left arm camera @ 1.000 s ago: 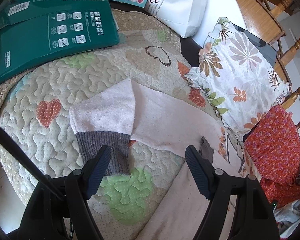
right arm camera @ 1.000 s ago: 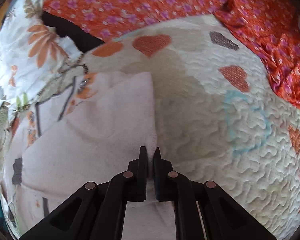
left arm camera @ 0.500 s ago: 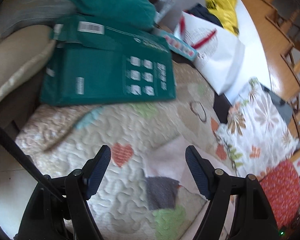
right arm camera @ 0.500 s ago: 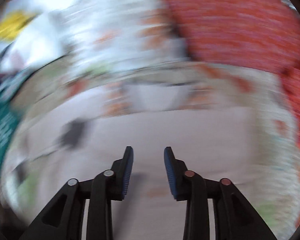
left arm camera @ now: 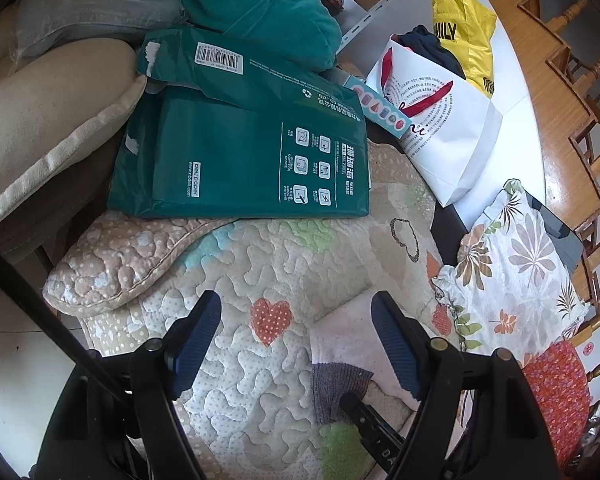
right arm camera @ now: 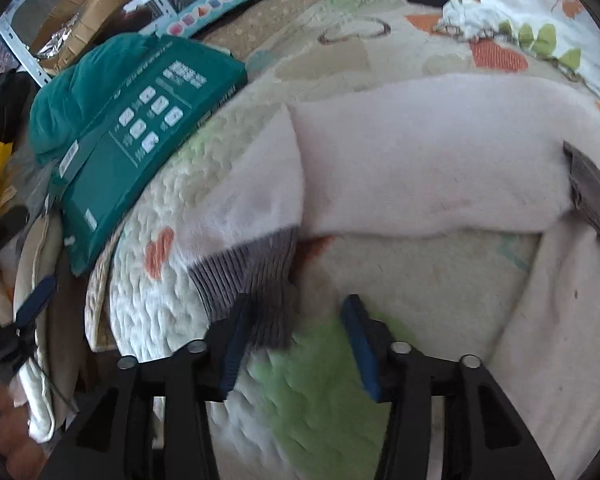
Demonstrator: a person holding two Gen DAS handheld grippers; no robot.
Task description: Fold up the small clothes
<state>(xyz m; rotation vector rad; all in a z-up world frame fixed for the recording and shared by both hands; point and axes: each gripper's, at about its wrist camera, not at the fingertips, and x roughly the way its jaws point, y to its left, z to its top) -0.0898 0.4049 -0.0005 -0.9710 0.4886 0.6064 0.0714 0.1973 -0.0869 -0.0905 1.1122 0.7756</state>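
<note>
A small pale pink garment (right arm camera: 420, 152) with grey ribbed cuffs lies on a quilted heart-pattern mat (right arm camera: 420, 272). One sleeve is folded over, its grey cuff (right arm camera: 252, 276) pointing toward me. My right gripper (right arm camera: 296, 320) is open and empty, its jaws around the end of that cuff. A second grey cuff (right arm camera: 592, 188) shows at the right. In the left wrist view the pink sleeve (left arm camera: 348, 340) and grey cuff (left arm camera: 336, 384) lie low right. My left gripper (left arm camera: 296, 340) is open and empty above the mat (left arm camera: 240, 264), and the right gripper's tip (left arm camera: 364, 412) touches the cuff.
A green paper ream pack (left arm camera: 244, 152) lies at the mat's far edge, with a teal cushion (left arm camera: 260, 4) and beige cushion (left arm camera: 40, 128) behind. A white shopping bag (left arm camera: 448, 120) and floral pillow (left arm camera: 516, 264) sit right. Red floral fabric (left arm camera: 560, 392) is at lower right.
My right gripper let go of the pink fabric, opened and swung left to the grey cuff. My left gripper pulled back and left, away from the garment, staying open.
</note>
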